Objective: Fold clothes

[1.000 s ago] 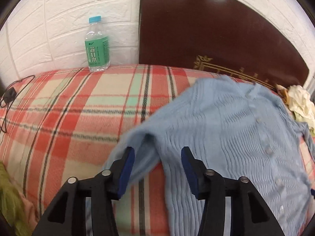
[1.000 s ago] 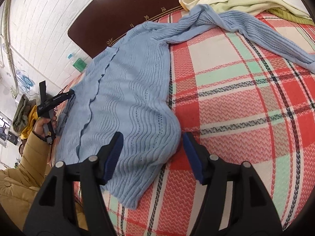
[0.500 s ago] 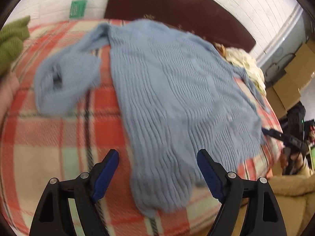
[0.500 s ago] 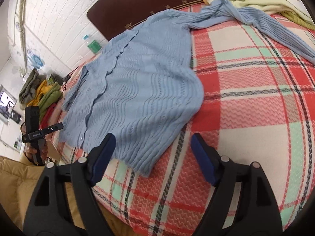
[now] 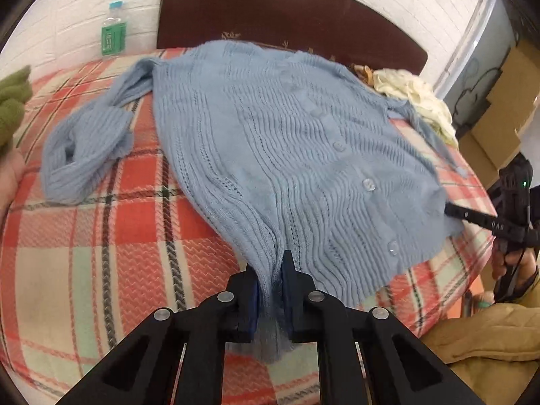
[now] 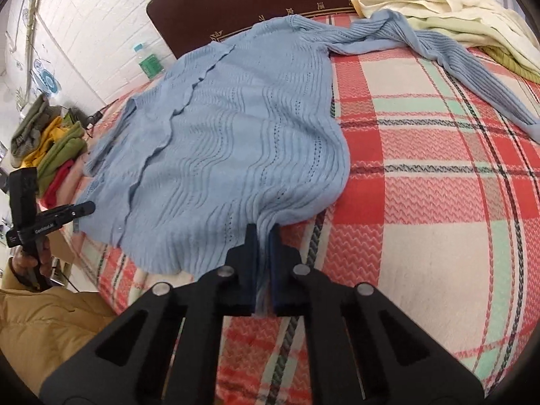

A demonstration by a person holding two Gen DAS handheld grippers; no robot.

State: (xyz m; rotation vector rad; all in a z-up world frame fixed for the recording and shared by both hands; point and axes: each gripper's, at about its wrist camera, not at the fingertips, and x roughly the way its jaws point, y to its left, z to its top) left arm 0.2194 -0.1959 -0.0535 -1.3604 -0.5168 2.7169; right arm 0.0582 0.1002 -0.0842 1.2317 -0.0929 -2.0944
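The light blue knitted cardigan (image 5: 287,141) lies flat on the red checked bed blanket (image 5: 101,236). Its neck points to the dark headboard (image 5: 287,3), its bottom edge toward us. The left gripper (image 5: 270,290) and right gripper (image 6: 262,256) each pinch that bottom edge tight.

Far left against white brick wall (image 5: 67,6): water bottle with green label (image 5: 113,35). Dark brown headboard (image 5: 287,10) beyond red plaid blanket (image 5: 84,229). Cardboard boxes (image 5: 499,114) far right.
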